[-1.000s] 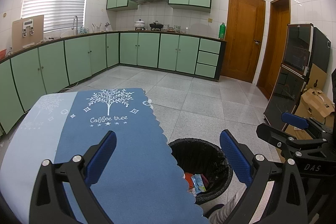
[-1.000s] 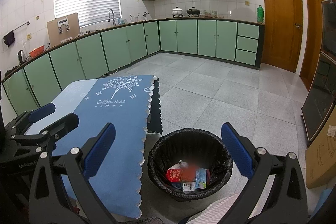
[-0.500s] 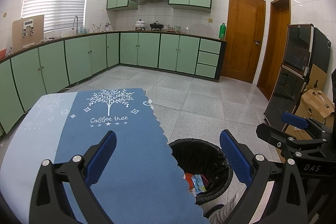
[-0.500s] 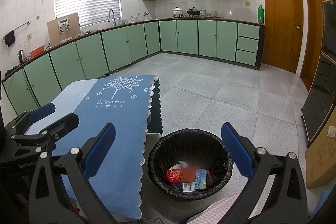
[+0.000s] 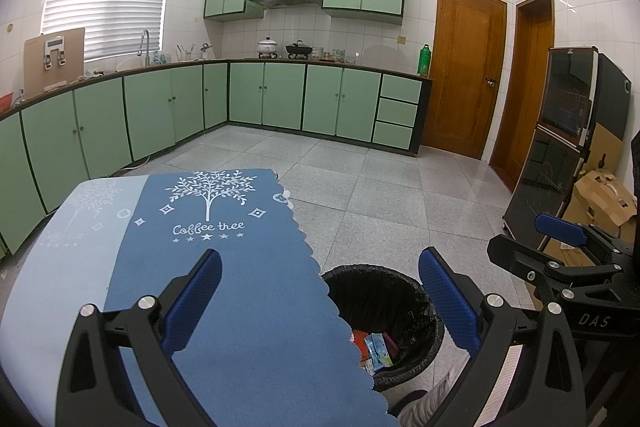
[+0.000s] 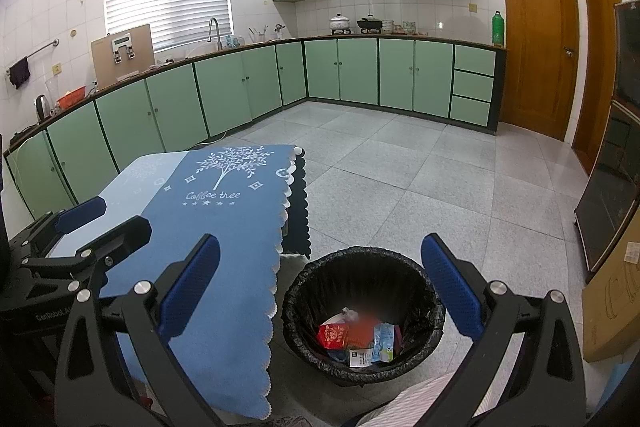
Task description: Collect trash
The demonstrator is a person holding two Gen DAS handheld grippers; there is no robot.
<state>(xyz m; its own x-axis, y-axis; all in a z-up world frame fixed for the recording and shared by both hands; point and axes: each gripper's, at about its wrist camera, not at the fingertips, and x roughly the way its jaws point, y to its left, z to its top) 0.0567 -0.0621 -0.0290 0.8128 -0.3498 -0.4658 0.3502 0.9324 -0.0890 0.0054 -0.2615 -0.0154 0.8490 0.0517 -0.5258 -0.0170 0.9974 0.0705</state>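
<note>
Desk under blue scalloped cloth with white tree print (image 5: 224, 267) seen bare of litter; cloth draped over edge, hanging beside bin

Round bin lined with black plastic bag (image 6: 362, 311) stood on grey tiled floor (image 6: 420, 195) just beside desk, likely so litter can be dropped straight in

Left claw (image 5: 318, 301) held over desk edge, jaws wide apart, nothing gripped

Right claw (image 6: 320, 287) held above bin, jaws wide apart, empty

Trash (image 6: 360, 341) lying at bin bottom: red wrapper, pale blue packets, white paper scrap, crumpled; collection judged nearly complete
</note>
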